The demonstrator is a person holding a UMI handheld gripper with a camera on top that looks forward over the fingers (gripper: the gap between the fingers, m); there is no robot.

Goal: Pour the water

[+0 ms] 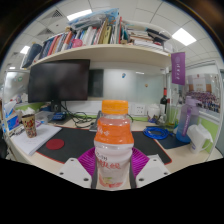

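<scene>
- A clear plastic bottle [113,150] with an orange cap [115,106] and an orange-and-white label stands upright between the two fingers of the gripper [113,168].
- The magenta pads [87,163] press against the bottle's lower body on both sides, so the fingers are closed about it at bottle width and hold it.
- The bottle's base is hidden behind the fingers; whether it rests on the desk cannot be told.
- The bottle sits over the near edge of the white desk [178,152], about midway along it.
- Just behind it lies a dark desk mat [85,140], whose bare surface gives open room to either side of the bottle.
- On the mat's left part lies a small red round thing [54,143]; beyond it, near the desk's left edge, stands a patterned can [29,124].
- A dark monitor [58,80] stands at the desk's back left, under a shelf of books [85,40].
- On the right of the mat lies a blue round thing [156,131], with a dark bottle [165,103] standing behind it toward the desk's back edge.
- A white container [198,136] stands near the desk's right edge, a pale purple object [187,110] just behind it.
- A purple banner [178,67] hangs above the right side.
</scene>
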